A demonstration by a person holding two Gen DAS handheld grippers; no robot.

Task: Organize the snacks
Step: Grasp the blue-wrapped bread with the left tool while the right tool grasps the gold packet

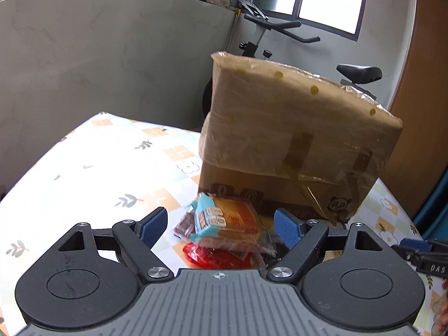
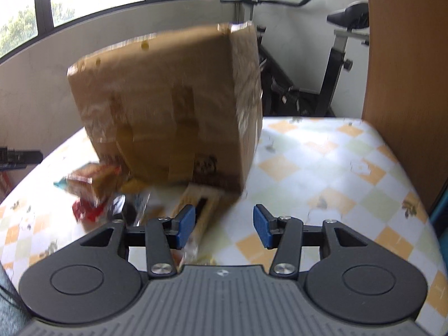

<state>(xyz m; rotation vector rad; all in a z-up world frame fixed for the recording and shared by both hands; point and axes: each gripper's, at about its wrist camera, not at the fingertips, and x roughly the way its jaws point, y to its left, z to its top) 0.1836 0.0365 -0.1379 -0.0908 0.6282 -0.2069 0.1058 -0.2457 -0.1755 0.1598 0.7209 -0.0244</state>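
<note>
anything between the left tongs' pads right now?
Yes: in the left wrist view, the blue-and-orange snack pack sits between the open left tongs, atop a red wrapper; no pad visibly touches it.

We see daylight pouring through the windows [image 1: 330,0] behind the cardboard box [image 1: 294,128], whose near face sits in shade. Left of the box, the patterned surface [image 1: 98,154] is washed out by glare. In the right wrist view the box [image 2: 168,106] and the snack packets [image 2: 92,184] beside it are smeared by motion blur. Fisheye distortion curves the window frames [image 2: 42,2] above the box.
</note>
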